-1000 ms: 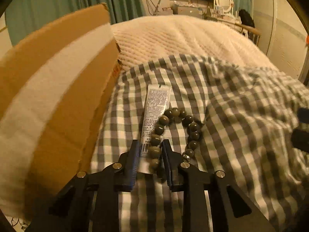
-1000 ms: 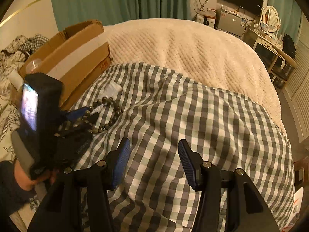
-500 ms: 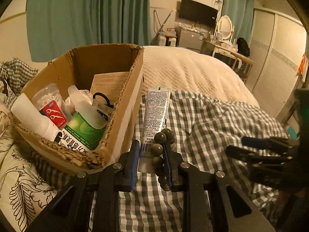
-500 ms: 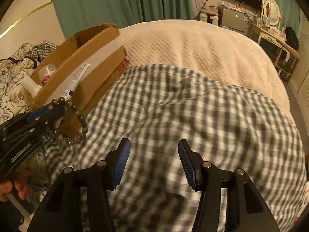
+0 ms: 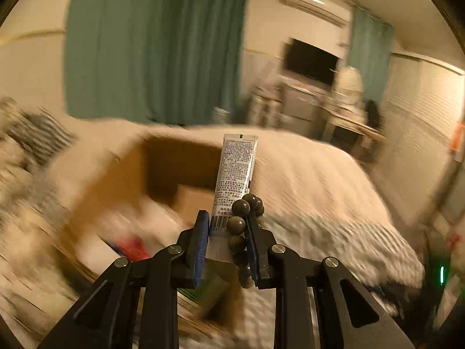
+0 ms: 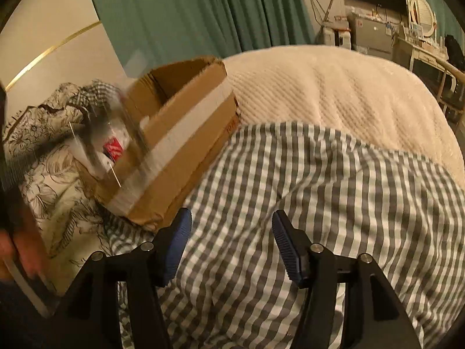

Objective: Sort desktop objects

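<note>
My left gripper (image 5: 228, 226) is shut on a white printed tube (image 5: 237, 174) and a dark bead bracelet (image 5: 241, 226), both pinched between its blue pads. It holds them up in the air over the open cardboard box (image 5: 122, 192), which is blurred by motion. In the right wrist view the same box (image 6: 186, 133) stands at the left on the bed, with a red-labelled item (image 6: 112, 149) inside. My right gripper (image 6: 231, 241) is open and empty, low over the grey checked cloth (image 6: 319, 203).
A cream quilted blanket (image 6: 334, 87) covers the far half of the bed. A floral sheet (image 6: 55, 180) lies left of the box. Green curtains (image 6: 203, 8), a TV and a dresser stand at the back.
My left gripper has lifted the tube and bracelet off the checked cloth and swung them left and up, over the box. My right gripper has stayed open over the cloth.
</note>
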